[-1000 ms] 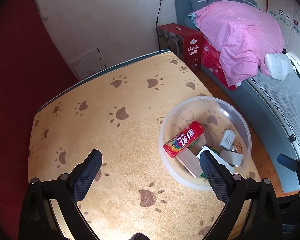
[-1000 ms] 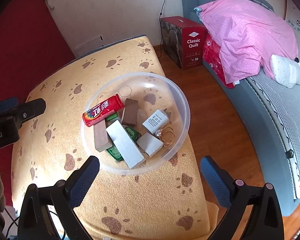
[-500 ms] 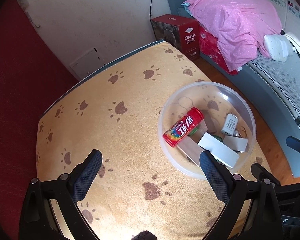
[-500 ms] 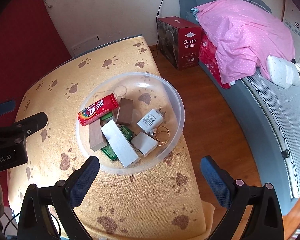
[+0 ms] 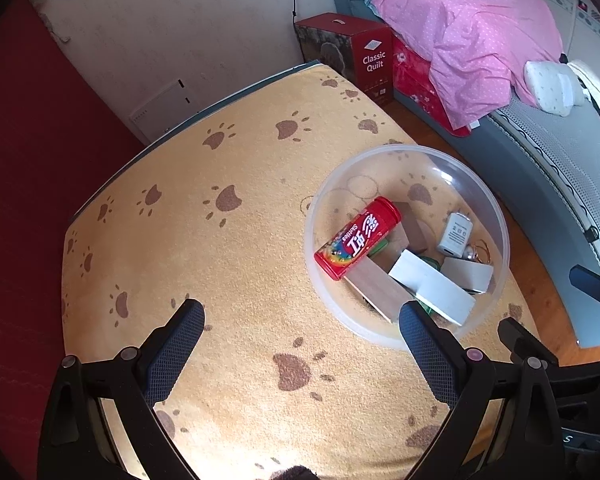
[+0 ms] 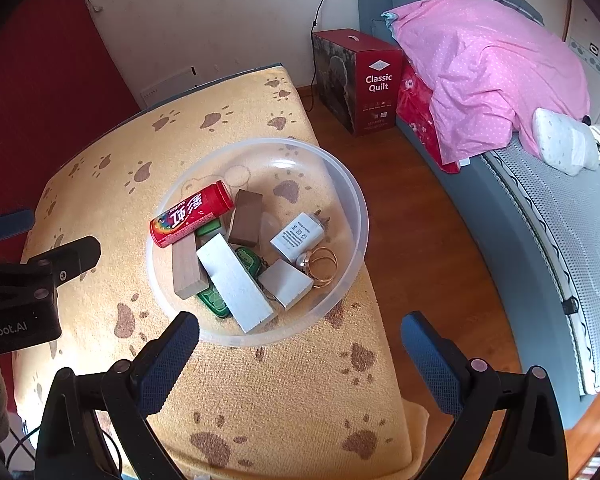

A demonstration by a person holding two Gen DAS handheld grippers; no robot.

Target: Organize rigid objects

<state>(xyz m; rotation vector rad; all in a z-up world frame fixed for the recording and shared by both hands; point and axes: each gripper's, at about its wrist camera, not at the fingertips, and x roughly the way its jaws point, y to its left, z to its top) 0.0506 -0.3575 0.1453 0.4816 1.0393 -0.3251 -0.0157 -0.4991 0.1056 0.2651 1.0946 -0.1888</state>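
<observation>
One bowl [image 6: 356, 216], two wooden blocks [image 6: 186, 268], one can [image 6: 191, 214].

Bowl: we see a clear round plastic bowl [image 6: 356, 216] upright on the paw-print cloth, holding everything.
Can: a red cylindrical Skittles candy can [image 6: 191, 214] lies on its side at the bowl's left, over a light wooden block [image 6: 186, 269].
Blocks: a dark brown block [image 6: 245, 218], a long white block [image 6: 236, 282], a small grey-white block [image 6: 285, 282].
Others: a white charger [image 6: 298, 237], gold rings [image 6: 323, 267], a green tin [image 6: 214, 300] beneath the white block.
</observation>
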